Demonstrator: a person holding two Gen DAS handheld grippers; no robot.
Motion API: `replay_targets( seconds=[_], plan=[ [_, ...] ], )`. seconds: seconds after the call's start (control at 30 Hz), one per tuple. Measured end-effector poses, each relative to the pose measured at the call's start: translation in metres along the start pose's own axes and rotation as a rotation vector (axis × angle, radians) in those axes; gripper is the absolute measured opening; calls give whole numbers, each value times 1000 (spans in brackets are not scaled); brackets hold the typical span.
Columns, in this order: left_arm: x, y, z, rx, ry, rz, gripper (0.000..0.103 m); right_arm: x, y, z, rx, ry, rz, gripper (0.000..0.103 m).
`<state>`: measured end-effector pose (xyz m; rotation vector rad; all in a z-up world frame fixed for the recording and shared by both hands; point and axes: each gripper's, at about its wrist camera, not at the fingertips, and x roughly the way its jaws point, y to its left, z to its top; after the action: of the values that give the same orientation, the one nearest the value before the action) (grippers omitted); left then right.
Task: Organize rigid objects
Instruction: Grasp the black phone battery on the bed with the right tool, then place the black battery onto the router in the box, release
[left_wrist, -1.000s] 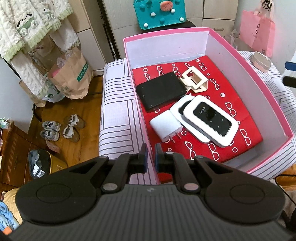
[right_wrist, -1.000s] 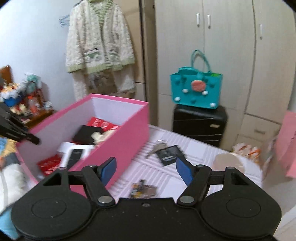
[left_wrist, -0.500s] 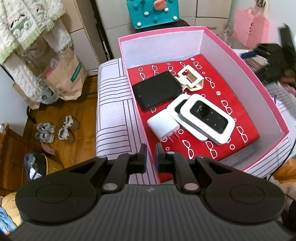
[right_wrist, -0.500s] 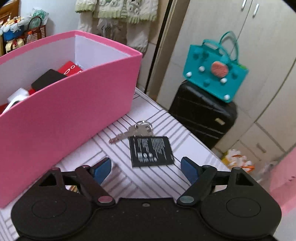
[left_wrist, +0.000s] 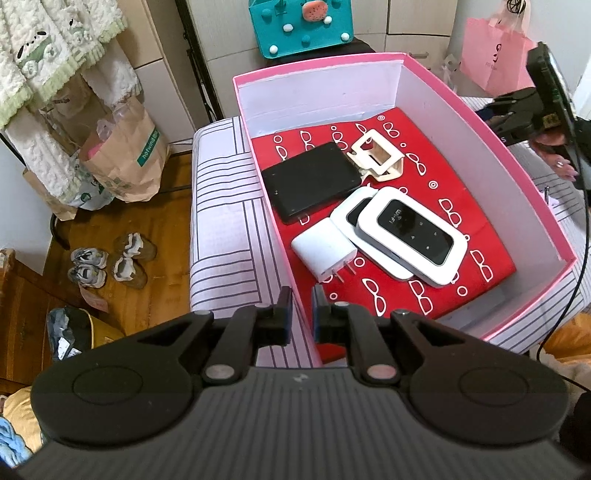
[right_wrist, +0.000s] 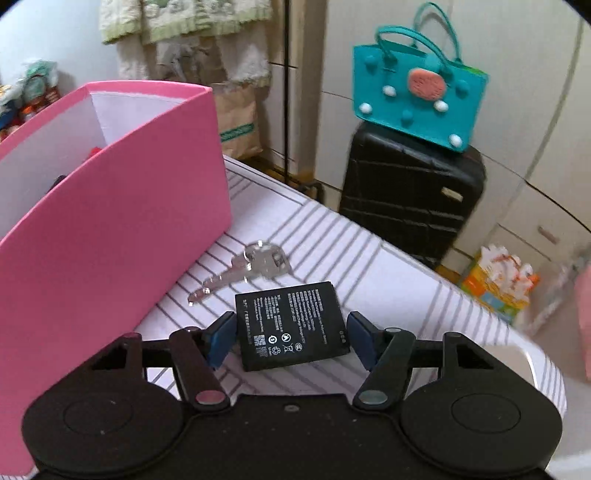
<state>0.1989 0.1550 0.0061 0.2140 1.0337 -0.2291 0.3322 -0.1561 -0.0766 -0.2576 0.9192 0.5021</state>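
Straddling battery (right_wrist: 291, 326) | right gripper (right_wrist: 291, 339) jaws closing, pads clear | rigid, thin, slick: clamp side edges | keys (right_wrist: 245, 271) at 11 o'clock | left gripper (left_wrist: 300, 317) pinching box wall (left_wrist: 295, 280)

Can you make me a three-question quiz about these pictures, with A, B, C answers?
1. Where do the keys lie?
A. inside the pink box
B. on the striped cloth beside the pink box
C. on the suitcase

2. What colour is the charger plug in the box?
A. white
B. green
C. black

3. What is the left gripper doing?
A. standing wide open
B. holding a key
C. pinching the box's near wall

Answers: 1 B, they rest on the cloth next to the black battery. 2 A, its body is plain white. 3 C, the pink wall runs between its nearly closed fingers.
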Motion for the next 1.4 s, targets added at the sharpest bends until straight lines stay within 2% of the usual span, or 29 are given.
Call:
replay_targets(
  seconds=[0.33,0.4,0.53,0.7,0.87,1.0,1.03,1.07,1.17,1.2,1.4],
  plan=[
    [-1,-10,-1,36,-8,39,9,-57,26,-19,-21,-49,-171,70],
    [-1,-12,-1,50,-10,44,9,-69,32,-19,-29,-51,-183,70],
    [-2,-14,-1,79,-7,51,9,-110,60,-19,-91,-107,-200,70],
    [-2,-13,0,82,-8,53,9,-156,92,-11,-116,-186,-163,70],
    [-2,-10,0,66,-12,45,9,-173,124,-9,-123,-194,10,70],
    [-2,-11,-1,62,-11,45,9,-162,145,-7,-147,-171,99,69],
    [-2,-11,-1,60,-11,45,9,-157,149,-6,-154,-168,108,54],
    [-2,-10,-1,57,-12,44,9,-152,153,-5,-160,-164,122,49],
    [-2,-9,-2,43,-13,40,9,-138,164,5,-172,-151,145,49],
    [-2,-9,-2,37,-12,41,9,-133,166,7,-175,-143,149,46],
    [-2,-9,-2,27,-12,39,9,-105,150,19,-106,-107,185,43]
  ],
)
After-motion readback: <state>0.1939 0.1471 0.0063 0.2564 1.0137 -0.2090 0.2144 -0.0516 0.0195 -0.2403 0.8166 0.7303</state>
